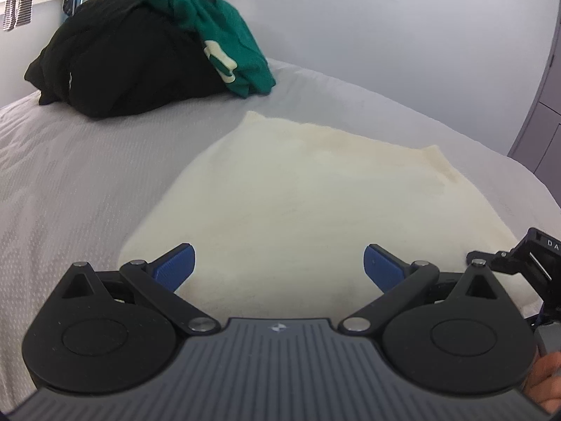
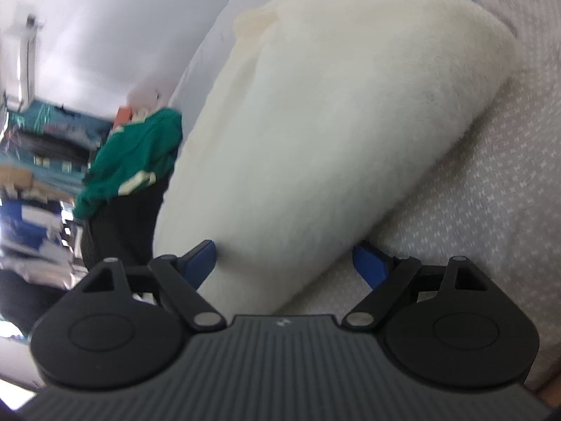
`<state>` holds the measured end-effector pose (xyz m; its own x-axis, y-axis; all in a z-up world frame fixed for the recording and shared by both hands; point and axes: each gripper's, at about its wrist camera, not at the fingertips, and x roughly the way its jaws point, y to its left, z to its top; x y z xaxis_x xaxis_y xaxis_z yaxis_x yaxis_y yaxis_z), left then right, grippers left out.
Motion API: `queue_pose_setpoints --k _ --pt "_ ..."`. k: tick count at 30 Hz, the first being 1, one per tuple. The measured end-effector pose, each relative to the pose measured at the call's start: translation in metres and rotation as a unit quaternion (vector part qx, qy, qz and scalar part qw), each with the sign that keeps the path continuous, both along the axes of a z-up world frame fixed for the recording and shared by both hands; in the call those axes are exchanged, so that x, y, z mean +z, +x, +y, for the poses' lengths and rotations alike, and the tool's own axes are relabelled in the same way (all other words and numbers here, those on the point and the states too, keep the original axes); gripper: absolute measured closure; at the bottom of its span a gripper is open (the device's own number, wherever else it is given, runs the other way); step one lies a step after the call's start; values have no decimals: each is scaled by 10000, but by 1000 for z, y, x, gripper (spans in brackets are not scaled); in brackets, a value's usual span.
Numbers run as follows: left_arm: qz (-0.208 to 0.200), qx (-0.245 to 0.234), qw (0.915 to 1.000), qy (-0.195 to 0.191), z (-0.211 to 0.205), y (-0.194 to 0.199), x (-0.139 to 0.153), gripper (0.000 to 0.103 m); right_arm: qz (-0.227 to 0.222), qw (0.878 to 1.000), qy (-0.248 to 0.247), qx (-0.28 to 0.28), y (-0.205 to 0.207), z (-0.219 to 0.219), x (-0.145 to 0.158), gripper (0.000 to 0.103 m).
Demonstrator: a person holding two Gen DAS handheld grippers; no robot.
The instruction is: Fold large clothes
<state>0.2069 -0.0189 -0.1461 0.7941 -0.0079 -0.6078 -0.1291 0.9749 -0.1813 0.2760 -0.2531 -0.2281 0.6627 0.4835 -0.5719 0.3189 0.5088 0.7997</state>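
Left gripper point(image 1: 278, 263): your jaws stand wide, blue pads point(image 1: 173, 266) apart, nothing pinched. The cream garment point(image 1: 308, 203) lies flat on the bed point(image 1: 70, 182) straight ahead of the jaws, its near edge running under and between the two pads; whether they touch the cloth cannot be told. Its two far corners stick up a little.

Right gripper point(image 2: 284, 263): your jaws are wide too, holding nothing. This view is rolled and blurred. The cream garment point(image 2: 333, 133) runs from between the jaws away ahead; its near end sits against the left pad point(image 2: 201, 259), while the right pad point(image 2: 370, 265) is over bare bed cover point(image 2: 491, 193).

Other stock on the bed: a black heap point(image 1: 119, 59) well beyond your left jaws and to their left, with a green top point(image 1: 224, 31) draped on it. From the right gripper the green top point(image 2: 136, 154) shows beyond the left pad.

A hand point(image 1: 545, 382) shows beside the left gripper's body, at its right.
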Motion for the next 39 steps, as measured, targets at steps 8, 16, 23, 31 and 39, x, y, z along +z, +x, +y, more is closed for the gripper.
queue_pose_setpoints --k 8,16,23,31,39 --pt "181 -133 9996 -187 4 9 -10 0 -264 9979 539 -238 11 -10 -5 13" --pt "76 -236 9945 -1014 14 4 -16 0 -675 9943 787 -254 12 -12 6 13" --pt "179 3 9574 -2883 45 1 -30 0 -638 9930 953 -292 14 -17 3 13" --pt "806 204 9168 -3906 53 4 -62 0 -633 9928 970 -301 10 -21 2 13" --pt "785 790 8957 -4305 70 27 -82 0 -630 9924 998 -356 9 -20 1 13"
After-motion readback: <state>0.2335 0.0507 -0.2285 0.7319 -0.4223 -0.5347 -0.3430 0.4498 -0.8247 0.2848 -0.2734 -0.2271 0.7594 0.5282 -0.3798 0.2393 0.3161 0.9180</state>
